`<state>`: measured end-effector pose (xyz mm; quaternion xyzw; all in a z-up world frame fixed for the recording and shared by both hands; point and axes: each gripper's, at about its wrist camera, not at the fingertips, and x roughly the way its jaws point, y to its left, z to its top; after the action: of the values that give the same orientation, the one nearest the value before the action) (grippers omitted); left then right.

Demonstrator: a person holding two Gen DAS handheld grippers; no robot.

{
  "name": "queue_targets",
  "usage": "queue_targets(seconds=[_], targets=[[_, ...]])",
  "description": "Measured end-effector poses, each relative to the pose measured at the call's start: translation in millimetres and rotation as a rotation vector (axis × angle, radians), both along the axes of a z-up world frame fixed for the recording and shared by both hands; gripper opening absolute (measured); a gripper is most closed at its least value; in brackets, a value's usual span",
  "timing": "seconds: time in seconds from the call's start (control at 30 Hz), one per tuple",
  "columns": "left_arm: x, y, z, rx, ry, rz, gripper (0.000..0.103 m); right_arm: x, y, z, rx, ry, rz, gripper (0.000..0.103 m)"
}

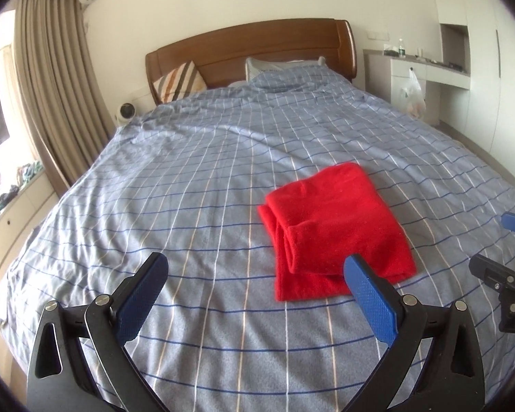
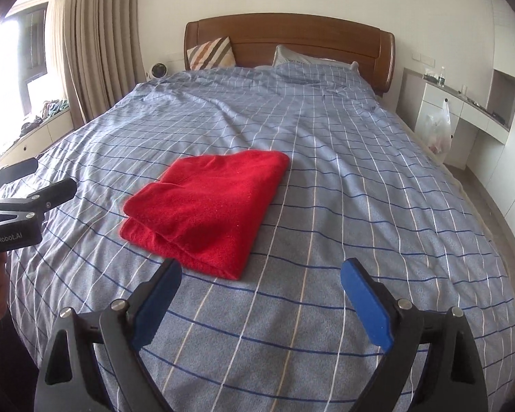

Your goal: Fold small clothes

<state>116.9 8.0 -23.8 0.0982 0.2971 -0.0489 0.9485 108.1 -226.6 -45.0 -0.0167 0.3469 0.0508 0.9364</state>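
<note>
Both left gripper (image 1: 257,267) and right gripper (image 2: 261,271) fingers spread wide, holding nothing.

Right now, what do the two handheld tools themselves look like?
Both match: the left tool and right tool each have black, angular linkage arms with silver round pivot pins, ending in two flat fingers faced with textured blue pads. The right view shows white "GenRobot.AI" lettering on the left tool's black body. No cables show.

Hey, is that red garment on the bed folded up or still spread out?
Folded. The red garment lies as a compact rectangle on the checked duvet, layered edges showing.
</note>
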Motion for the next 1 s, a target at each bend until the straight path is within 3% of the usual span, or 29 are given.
queue_targets(seconds=[0.33, 0.47, 0.63, 0.77, 1.0], targets=[[-38, 5, 5, -0.001, -0.009, 0.029, 0.103, -36, 9, 2, 0.003, 0.011, -0.06, 0.101], [-64, 17, -25, -0.004, 0.041, -0.008, 0.103, -66, 14, -13, 0.055, 0.037, -0.078, 0.102], [-85, 31, -63, -0.007, 0.162, 0.04, 0.102, -92, 9, -45, 0.1, 0.122, -0.102, 0.102], [-87, 40, -56, -0.035, 0.161, 0.106, 0.102, -98, -4, -48, 0.097, 0.146, -0.135, 0.102], [-70, 37, -36, -0.024, 0.15, 0.145, 0.102, -95, -12, -14, 0.072, 0.093, -0.167, 0.102]])
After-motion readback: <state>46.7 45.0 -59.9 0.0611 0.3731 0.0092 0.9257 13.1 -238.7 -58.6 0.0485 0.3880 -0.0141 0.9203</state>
